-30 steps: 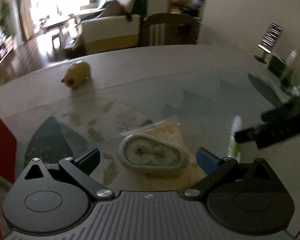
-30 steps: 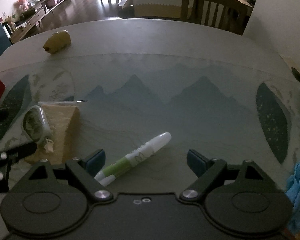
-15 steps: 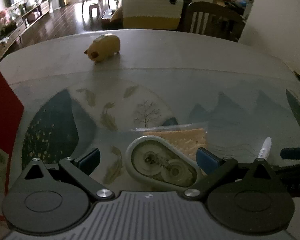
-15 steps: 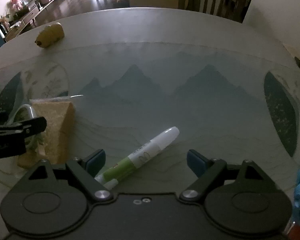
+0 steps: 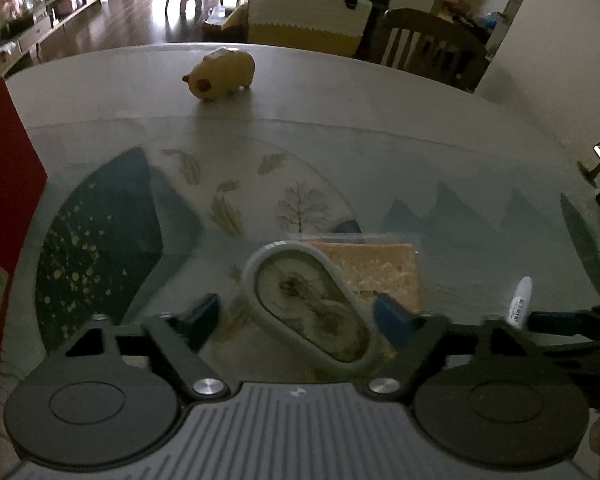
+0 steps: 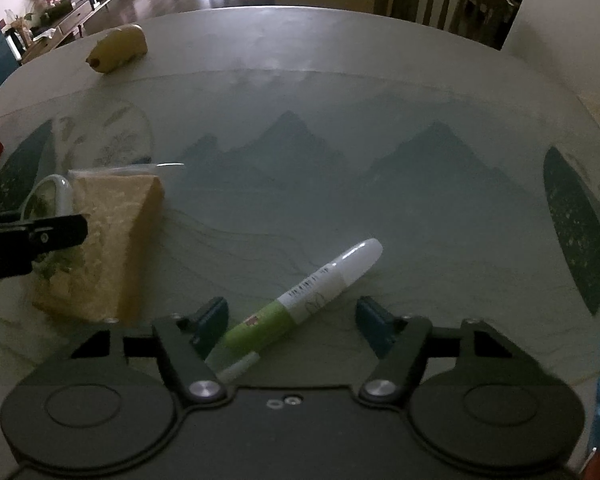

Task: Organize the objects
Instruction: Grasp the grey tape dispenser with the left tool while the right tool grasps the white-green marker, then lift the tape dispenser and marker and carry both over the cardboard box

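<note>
Left tool (image 5: 296,314), fingers spread apart, straddles a grey correction-tape dispenser (image 5: 312,304) lying partly on a tan sponge (image 5: 384,268) at lower centre of the table (image 5: 340,128). Right tool (image 6: 290,314), likewise parted and empty, frames a green-and-white marker (image 6: 300,300) lying diagonally at lower centre. A yellow animal figurine (image 5: 222,74) stands at the upper left.

A glossy, reflective glass sheet is laid over the printed surface (image 6: 340,184). The correction tape dispenser (image 5: 312,304) is cased in smooth translucent plastic. The sponge (image 6: 112,248) looks coarse, porous and matt. The marker (image 6: 308,300) is made of shiny smooth plastic. Matt black plastic and bright metal pivot screws are seen on the left gripper (image 5: 298,314).
</note>
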`<state>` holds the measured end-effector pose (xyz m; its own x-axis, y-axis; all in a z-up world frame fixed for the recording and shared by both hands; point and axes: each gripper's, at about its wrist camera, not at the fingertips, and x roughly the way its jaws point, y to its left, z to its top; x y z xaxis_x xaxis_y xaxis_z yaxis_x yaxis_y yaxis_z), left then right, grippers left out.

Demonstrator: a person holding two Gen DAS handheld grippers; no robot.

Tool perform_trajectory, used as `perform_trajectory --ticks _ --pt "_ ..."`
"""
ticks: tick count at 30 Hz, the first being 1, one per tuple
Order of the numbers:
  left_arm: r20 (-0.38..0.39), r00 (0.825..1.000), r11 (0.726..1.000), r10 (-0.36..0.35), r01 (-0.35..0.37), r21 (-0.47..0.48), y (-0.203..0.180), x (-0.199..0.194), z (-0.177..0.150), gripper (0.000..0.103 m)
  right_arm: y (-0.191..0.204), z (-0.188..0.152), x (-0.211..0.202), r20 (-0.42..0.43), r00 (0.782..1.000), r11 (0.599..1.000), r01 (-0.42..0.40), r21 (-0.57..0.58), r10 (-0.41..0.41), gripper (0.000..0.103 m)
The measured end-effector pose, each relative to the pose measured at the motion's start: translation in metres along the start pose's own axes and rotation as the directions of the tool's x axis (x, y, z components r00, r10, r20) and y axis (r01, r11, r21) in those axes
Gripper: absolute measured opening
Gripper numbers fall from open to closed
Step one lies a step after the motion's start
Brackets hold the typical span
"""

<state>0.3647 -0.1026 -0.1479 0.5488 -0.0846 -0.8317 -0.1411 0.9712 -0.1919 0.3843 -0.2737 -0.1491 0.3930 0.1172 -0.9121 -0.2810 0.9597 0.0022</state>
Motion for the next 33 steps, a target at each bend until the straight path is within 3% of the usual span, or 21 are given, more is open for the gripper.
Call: perform_trajectory --ticks 1,6,10,15,16,17,33 --pt "-0.001 1.0 1.0 -0.008 0.008 -0.004 0.001 -0.001 0.0 0.068 0.0 -0.001 -0.001 0.002 1.0 1.0 -0.002 -0.004 0.002 0.056" --pt "-0.006 1.0 1.0 -0.022 0.022 -0.013 0.008 -0.005 -0.002 0.068 -0.002 -0.006 -0.007 0.011 1.0 1.0 -0.008 -0.022 0.009 0.029" --pt "0.0 1.0 1.0 -0.024 0.024 -0.009 0.014 -0.011 -0.004 0.067 -0.008 -0.011 -0.011 0.012 1.0 1.0 -0.023 -0.007 0.023 0.017" --pt "0.006 0.999 0.999 -0.036 0.036 -0.004 0.018 -0.019 -0.009 0.065 -0.009 -0.02 -0.021 0.025 0.998 0.998 -0.061 0.011 0.061 0.017" --pt "0.009 0.999 0.999 -0.04 0.04 -0.002 0.019 -0.021 -0.011 0.056 -0.009 -0.022 -0.024 0.028 0.997 0.997 -0.073 0.013 0.072 0.017" --pt "0.006 0.999 0.999 -0.046 0.046 -0.003 0.02 -0.023 -0.012 0.054 -0.009 -0.026 -0.028 0.031 0.996 0.996 -0.085 0.016 0.084 0.017" --pt "0.02 0.996 0.996 -0.089 0.089 0.011 0.024 -0.065 -0.05 0.054 0.025 -0.05 -0.079 0.048 0.963 0.964 -0.266 -0.017 0.267 0.017"
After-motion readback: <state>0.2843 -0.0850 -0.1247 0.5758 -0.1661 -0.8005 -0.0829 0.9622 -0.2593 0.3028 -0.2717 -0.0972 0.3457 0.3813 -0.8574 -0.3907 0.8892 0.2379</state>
